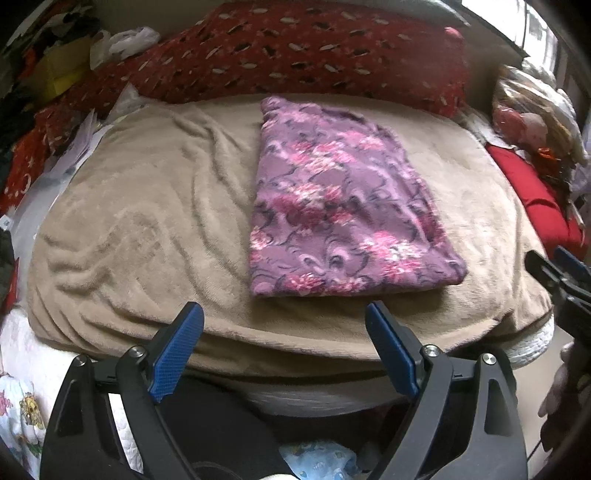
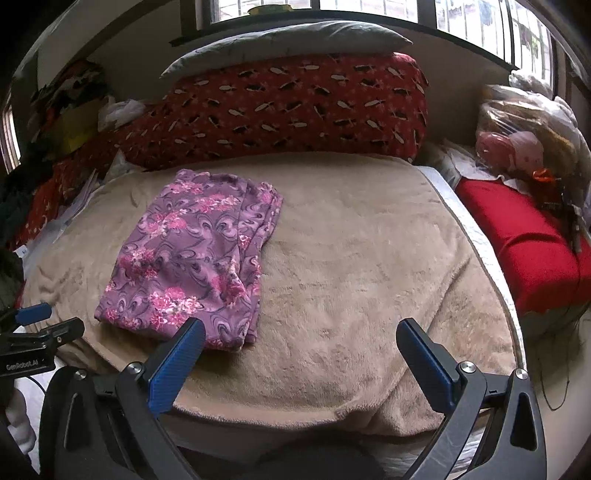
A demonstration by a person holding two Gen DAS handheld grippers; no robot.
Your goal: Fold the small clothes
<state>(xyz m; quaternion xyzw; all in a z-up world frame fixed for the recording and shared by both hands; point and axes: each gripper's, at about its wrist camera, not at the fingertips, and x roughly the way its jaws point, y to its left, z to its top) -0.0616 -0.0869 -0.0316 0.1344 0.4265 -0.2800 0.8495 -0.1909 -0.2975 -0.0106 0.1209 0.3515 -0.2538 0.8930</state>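
One folded purple floral garment (image 1: 343, 199) lies on the beige blanket (image 1: 147, 221); left gripper (image 1: 284, 317) and right gripper (image 2: 301, 334) both gape empty. Only the right view shows windows (image 2: 369, 7).

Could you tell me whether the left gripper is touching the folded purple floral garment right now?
Apart. In the left wrist view the open left gripper stops short of the purple floral garment, with bare beige blanket between them.
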